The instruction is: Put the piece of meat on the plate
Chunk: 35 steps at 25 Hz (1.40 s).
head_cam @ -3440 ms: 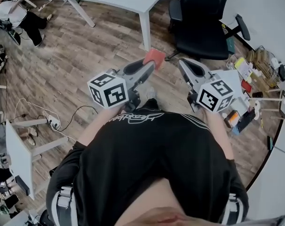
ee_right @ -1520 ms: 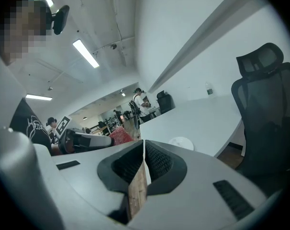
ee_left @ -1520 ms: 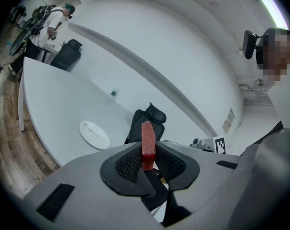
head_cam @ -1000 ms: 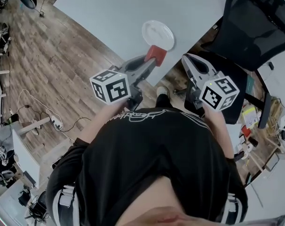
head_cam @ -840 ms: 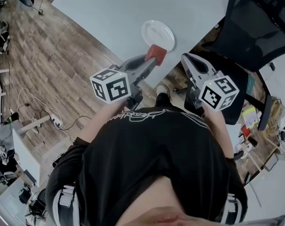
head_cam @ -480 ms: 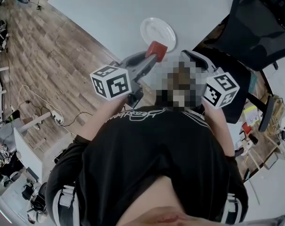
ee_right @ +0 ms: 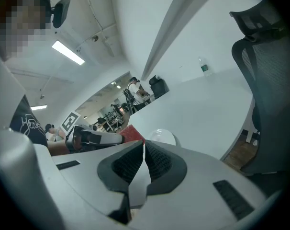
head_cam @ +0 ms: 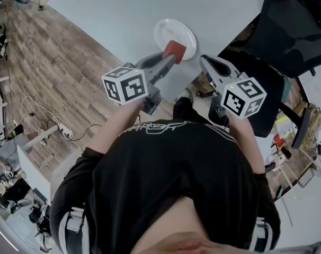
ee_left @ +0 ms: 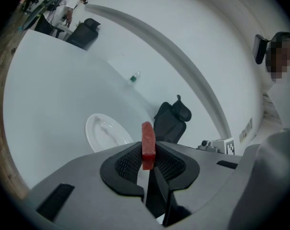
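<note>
A flat red piece of meat (head_cam: 175, 48) stands on edge between the pads of my left gripper (head_cam: 171, 56), which is shut on it. In the head view the meat overlaps the near rim of a white plate (head_cam: 174, 29) on the white table (head_cam: 113, 9). The left gripper view shows the meat (ee_left: 148, 139) upright in the left gripper (ee_left: 147, 151), with the plate (ee_left: 104, 132) ahead and to the left. My right gripper (head_cam: 204, 64) hangs to the right over the table edge, its jaws shut with nothing between them. From the right gripper (ee_right: 143, 148) the meat (ee_right: 131, 132) and plate (ee_right: 164, 137) show beyond the jaws.
A black office chair (head_cam: 290, 33) stands right of the table corner, close to the right gripper. A small bottle (ee_left: 133, 77) sits far back on the table. Wooden floor (head_cam: 49, 73) lies to the left, with cables and desks. Cluttered items lie at the far right.
The person has stepped up to the table. Both grippers have sunk and moved forward; the meat has gone from before the plate to over its near rim.
</note>
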Each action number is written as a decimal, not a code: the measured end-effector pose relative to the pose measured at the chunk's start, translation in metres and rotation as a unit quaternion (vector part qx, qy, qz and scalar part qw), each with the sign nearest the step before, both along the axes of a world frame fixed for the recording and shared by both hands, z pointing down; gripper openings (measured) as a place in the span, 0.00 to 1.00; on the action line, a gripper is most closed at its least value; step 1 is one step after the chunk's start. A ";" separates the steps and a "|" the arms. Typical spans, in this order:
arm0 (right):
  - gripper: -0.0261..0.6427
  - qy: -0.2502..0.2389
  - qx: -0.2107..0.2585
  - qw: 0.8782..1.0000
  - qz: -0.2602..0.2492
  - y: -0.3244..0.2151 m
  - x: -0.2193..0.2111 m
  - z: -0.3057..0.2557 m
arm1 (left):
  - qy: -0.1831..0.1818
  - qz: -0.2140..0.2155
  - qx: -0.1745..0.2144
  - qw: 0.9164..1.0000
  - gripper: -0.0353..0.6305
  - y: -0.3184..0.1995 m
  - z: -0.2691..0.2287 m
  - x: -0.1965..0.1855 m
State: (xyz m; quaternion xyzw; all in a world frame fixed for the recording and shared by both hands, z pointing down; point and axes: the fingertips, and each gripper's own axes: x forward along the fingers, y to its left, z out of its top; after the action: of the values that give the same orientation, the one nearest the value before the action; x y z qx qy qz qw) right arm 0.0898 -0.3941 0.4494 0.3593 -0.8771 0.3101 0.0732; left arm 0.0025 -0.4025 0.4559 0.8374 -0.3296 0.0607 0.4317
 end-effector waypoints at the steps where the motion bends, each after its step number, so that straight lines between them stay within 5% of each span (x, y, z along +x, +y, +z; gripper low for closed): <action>1: 0.06 0.001 -0.002 1.000 -0.001 -0.001 0.000 0.003 | -0.004 -0.001 -0.001 1.000 0.18 -0.004 0.003 0.000; 35: 0.06 0.020 -0.033 0.999 -0.010 -0.019 -0.002 0.039 | -0.092 0.044 0.021 0.995 0.18 -0.040 0.063 0.013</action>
State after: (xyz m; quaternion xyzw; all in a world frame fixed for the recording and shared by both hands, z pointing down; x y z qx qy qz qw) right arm 0.0878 -0.4129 0.4889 0.3536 -0.8683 0.3313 0.1057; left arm 0.0156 -0.4428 0.5184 0.8510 -0.3320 0.1498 0.3783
